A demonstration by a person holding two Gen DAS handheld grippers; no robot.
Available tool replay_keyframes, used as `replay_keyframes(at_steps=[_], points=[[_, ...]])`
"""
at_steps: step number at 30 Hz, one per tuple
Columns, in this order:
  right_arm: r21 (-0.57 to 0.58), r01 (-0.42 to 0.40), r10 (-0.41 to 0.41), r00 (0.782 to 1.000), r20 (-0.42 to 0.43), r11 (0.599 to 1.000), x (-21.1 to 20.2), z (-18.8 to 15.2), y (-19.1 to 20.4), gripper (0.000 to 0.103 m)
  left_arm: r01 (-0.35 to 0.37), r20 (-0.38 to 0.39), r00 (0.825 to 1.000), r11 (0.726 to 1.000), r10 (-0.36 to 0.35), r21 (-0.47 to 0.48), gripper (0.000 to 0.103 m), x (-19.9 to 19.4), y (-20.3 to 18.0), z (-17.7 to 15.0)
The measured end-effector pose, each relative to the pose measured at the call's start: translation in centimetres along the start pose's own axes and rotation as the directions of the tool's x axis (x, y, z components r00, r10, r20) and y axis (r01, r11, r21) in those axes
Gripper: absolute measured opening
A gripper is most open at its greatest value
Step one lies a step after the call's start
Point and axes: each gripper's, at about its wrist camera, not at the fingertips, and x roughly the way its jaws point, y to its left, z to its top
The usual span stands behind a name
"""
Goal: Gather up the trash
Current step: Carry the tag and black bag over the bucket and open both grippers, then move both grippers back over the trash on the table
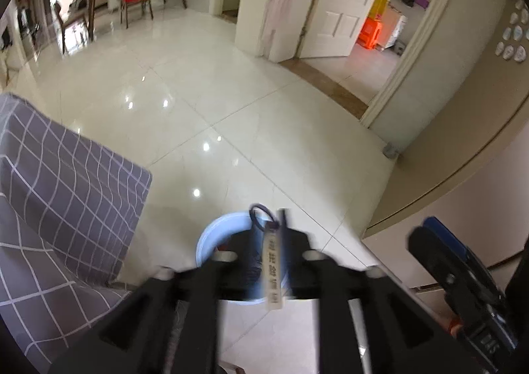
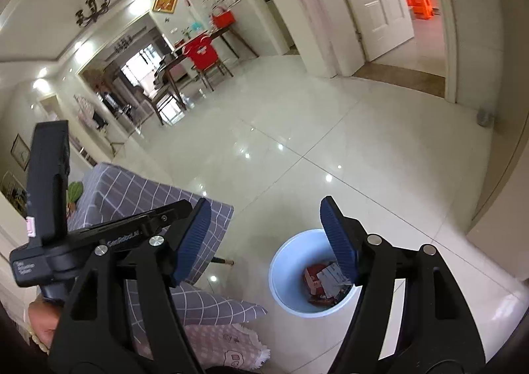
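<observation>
- Left gripper [image 1: 264, 255]: jaws part-open, blurred. Between them hangs a pale strip with printed characters [image 1: 274, 270] and a dark cord loop at its top. Whether the pads press on it cannot be told; it sits directly above the bin.
- Right gripper [image 2: 264, 241]: blue ribbed pads spread wide, nothing between them; held just beside and above the bin.
- Pale blue waste bin [image 2: 281, 278]: on the floor, upright, open-topped. Red and white packaging [image 2: 322, 279] lies at its bottom.
- Step in hand, as judged: dropping the strip into the bin. Next move calls for a full release over the opening, then a turn away to seek more trash.
- Grey checked cloth [image 2: 139, 195]: drapes furniture just left of the bin; its corner hangs near the rim and could catch a low left gripper.
- Pink fringed mat [image 2: 228, 344]: on the floor, below the cloth.
- Glossy white tiled floor [image 1: 231, 103]: bare between the bin and the rooms beyond; no loose trash visible on it.
- Door stop [image 2: 484, 116]: by the far wall.
- White panelled door [image 1: 344, 3]: open, orange stool [image 1: 370, 31] beyond.
- Dining table with red-covered chair [image 2: 201, 55]: far end.
</observation>
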Motion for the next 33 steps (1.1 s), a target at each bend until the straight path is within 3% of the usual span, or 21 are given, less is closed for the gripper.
replay_keyframes(at_steps=[1, 4, 10, 21, 27, 33], points=[[0.002, 0.002, -0.002, 1.0, 0.003, 1.0, -0.1, 0.0, -0.1, 0.068, -0.008, -0.012, 1.0, 1.0, 0.008, -0.018, 0.073, 0.0, 0.1, 0.1], [0.0, 0.008, -0.008, 1.0, 0.0, 1.0, -0.1, -0.1, 0.1, 0.069, -0.008, -0.007, 1.0, 0.998, 0.008, -0.057, 0.073, -0.4, 0.8, 0.1], [-0.013, -0.003, 0.002, 1.0, -0.016, 1.0, -0.1, -0.5, 1.1, 0.069, -0.03, 0.004, 1.0, 0.999, 0.03, -0.038, 0.073, -2.0, 0.9, -0.6], [-0.074, -0.062, 0.063, 0.998, -0.002, 0.995, -1.8, -0.1, 5.5, 0.07, -0.071, 0.092, 0.993, 0.996, 0.075, -0.047, 0.073, -8.2, 2.6, -1.9], [-0.142, -0.114, 0.113, 0.993, -0.017, 0.983, -1.9, -0.4, 10.1, 0.071, -0.109, 0.163, 0.979, 0.99, 0.122, -0.086, 0.073, -13.1, 6.3, -2.5], [-0.224, -0.198, 0.187, 0.98, -0.072, 0.954, -0.3, -1.4, 17.0, 0.072, -0.18, 0.212, 0.953, 0.968, 0.216, -0.175, 0.073, -17.8, 13.1, -3.2]])
